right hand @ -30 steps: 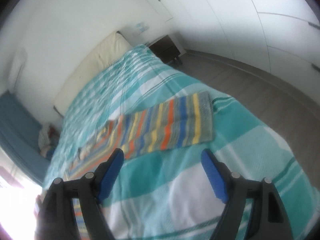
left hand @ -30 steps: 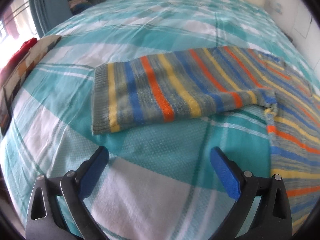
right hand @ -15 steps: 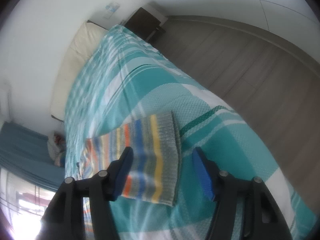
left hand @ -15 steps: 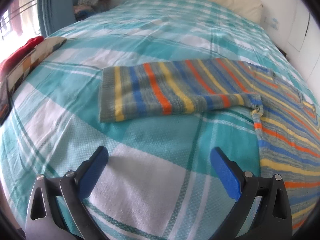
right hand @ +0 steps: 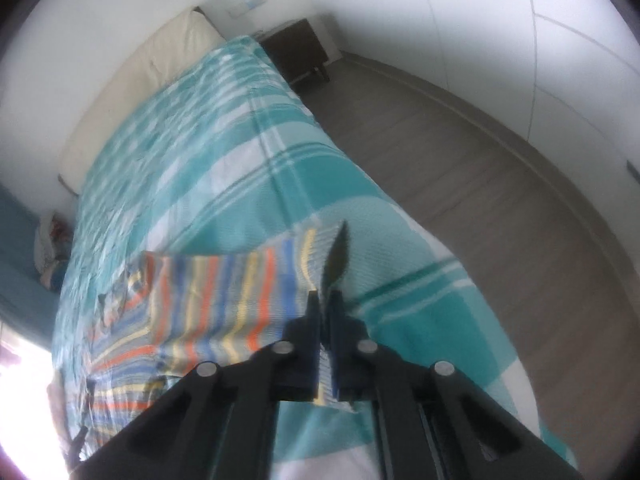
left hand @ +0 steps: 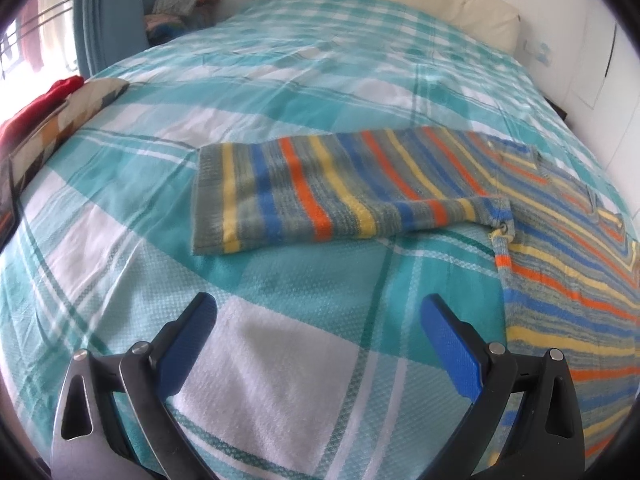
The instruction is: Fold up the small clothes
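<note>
Left gripper (left hand: 316, 332): jaws wide apart over the bedspread (left hand: 280, 380), holding nothing.
Right gripper (right hand: 325, 300): clamped on the striped sweater (right hand: 224, 300) sleeve cuff (view blurred).

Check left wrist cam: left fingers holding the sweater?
No. The left gripper is open over bare bedspread, with the sweater lying beyond it.

1. A wide bed under a teal-and-white plaid woven cover (left hand: 280, 92) fills the room.
2. A cream padded headboard (right hand: 132, 80) stands against a plain white wall (right hand: 100, 8).
3. A dark wooden nightstand (right hand: 298, 54) sits beside the bed on a grey wood-plank floor (right hand: 460, 184).
4. Teal curtains (left hand: 108, 12) hang by a bright window (left hand: 16, 44) with strong daylight.
</note>
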{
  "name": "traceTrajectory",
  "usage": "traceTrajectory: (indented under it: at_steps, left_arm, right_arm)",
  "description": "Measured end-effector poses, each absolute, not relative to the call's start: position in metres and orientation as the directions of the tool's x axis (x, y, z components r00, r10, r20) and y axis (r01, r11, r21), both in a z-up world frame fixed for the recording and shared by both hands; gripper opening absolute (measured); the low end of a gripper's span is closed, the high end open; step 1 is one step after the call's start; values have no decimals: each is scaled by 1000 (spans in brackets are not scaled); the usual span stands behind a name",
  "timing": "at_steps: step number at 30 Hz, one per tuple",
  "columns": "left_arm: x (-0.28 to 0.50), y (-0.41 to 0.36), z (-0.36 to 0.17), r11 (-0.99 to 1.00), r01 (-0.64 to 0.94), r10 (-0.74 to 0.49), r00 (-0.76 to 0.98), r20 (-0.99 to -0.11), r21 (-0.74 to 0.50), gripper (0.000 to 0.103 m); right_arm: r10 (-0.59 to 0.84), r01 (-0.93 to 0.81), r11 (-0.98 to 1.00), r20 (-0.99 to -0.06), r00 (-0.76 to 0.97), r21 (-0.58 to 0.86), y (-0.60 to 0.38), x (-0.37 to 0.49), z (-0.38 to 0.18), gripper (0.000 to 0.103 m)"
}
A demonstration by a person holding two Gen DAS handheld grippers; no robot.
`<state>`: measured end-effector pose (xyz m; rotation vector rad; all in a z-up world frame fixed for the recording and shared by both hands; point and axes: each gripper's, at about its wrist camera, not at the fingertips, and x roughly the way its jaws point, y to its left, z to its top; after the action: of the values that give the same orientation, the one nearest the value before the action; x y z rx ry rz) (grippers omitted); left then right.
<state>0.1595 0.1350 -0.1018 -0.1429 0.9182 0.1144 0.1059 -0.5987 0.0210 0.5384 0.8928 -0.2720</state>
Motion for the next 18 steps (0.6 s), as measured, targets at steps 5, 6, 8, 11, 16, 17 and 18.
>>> traceTrajectory:
  at_steps: [5, 6, 8, 11, 16, 17, 18]
  left_arm:
    - [162, 138, -98, 981, -169, 28, 611, -791, -96, 102]
    - [162, 139, -98, 980, -170, 24, 613, -790, -102, 102]
    - [162, 141, -97, 979, -175, 28, 619, -785, -103, 102]
    - [161, 145, -96, 978, -183, 38, 621, -783, -97, 102]
    - [161, 153, -100, 972, -201, 28, 605, -796, -118, 102]
    - [161, 154, -100, 971, -206, 26, 603, -797, -124, 102]
    - [161, 156, -99, 969, -208, 21, 604, -796, -133, 102]
  right_arm:
    - [158, 177, 908, -702, 695, 380, -503, 151, 97, 3]
    - [205, 125, 909, -689, 695, 398, -479, 162, 106, 3]
    - [302, 28, 900, -668, 680, 436, -430, 188, 118, 3]
    - [393, -64, 882, -654, 647, 467, -364, 219, 116, 3]
    - [512, -105, 826, -661, 549, 553, -294, 269, 67, 40]
    - [516, -90, 820, -662, 544, 565, -288, 272, 58, 52]
    - [519, -81, 814, -659, 544, 575, -285, 272, 51, 52]
